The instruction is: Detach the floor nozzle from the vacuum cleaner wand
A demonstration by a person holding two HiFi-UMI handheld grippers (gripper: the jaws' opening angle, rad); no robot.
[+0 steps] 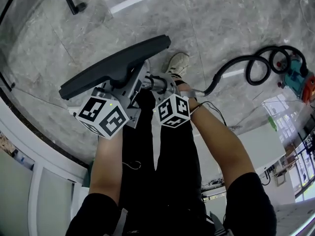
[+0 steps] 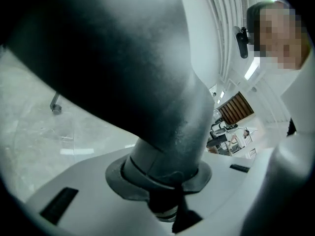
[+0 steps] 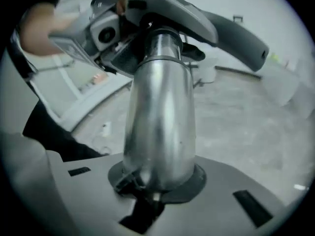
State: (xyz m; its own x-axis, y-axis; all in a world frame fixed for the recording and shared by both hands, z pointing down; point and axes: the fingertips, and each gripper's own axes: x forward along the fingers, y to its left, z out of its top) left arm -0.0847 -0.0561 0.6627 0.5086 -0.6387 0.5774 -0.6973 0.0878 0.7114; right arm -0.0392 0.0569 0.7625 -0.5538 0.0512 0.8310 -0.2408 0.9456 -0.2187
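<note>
Our left hand-held gripper [image 1: 129, 90] clamps the floor nozzle [image 1: 113, 65] by its neck and our right hand-held gripper [image 1: 167, 85] clamps the wand [image 3: 160, 117], so we can pull them apart.

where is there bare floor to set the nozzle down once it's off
Bare marble floor lies beyond the floor nozzle, between the black leg and the hose. Crowded to the right, where the hose coils to the vacuum body, and around the shoe by the wand.

right tool [image 3: 156, 183]: clamped on silver wand [image 3: 160, 107] | grey floor nozzle [image 3: 236, 36]: at wand's far end
</note>
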